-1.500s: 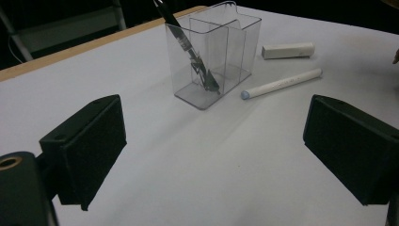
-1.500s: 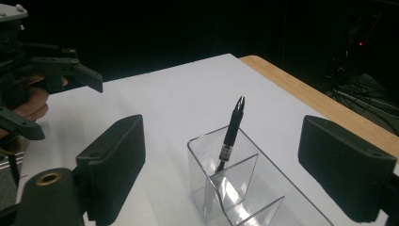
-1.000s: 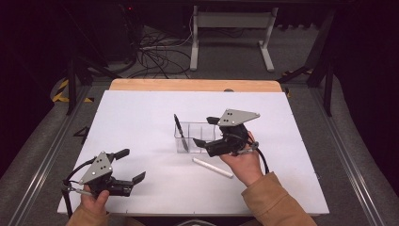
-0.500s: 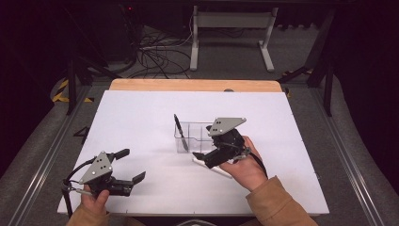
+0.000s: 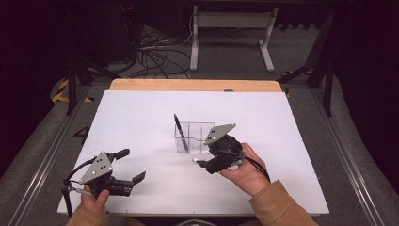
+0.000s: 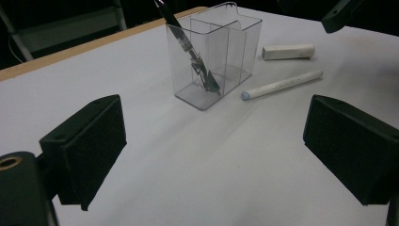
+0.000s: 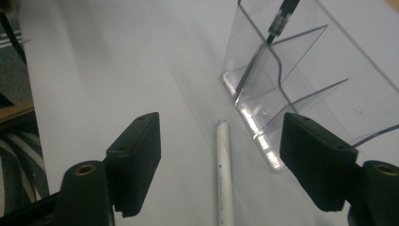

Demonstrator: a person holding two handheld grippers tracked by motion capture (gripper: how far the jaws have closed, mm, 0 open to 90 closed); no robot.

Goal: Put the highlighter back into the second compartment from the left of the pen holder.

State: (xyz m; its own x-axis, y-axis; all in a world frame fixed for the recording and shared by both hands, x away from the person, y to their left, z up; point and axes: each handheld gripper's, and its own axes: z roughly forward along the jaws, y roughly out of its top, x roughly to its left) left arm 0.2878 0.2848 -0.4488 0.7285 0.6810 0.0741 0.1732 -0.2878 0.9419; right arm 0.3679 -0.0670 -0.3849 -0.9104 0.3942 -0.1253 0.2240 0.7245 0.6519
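A clear plastic organizer (image 5: pixel 195 136) with compartments stands mid-table, and a black pen (image 5: pixel 180 132) leans in its left compartment. Beside its near side lies a white pen (image 7: pixel 224 174), flat on the table. My right gripper (image 5: pixel 207 165) hovers low over that pen, open, with a jaw on either side of it and not touching it (image 7: pixel 226 150). Near the front left edge my left gripper (image 5: pixel 131 165) is held open and empty, facing the organizer (image 6: pixel 221 52), the black pen (image 6: pixel 188 47) and the white pen (image 6: pixel 282 84).
A white eraser (image 6: pixel 288 52) lies just beyond the white pen, right of the organizer. The white table (image 5: pixel 141 117) has a wooden far edge (image 5: pixel 188 84). Cables and a metal stand are on the floor behind it.
My right gripper has come down and toward the person, from beside the organizer to over the white pen. The left gripper has stayed put.
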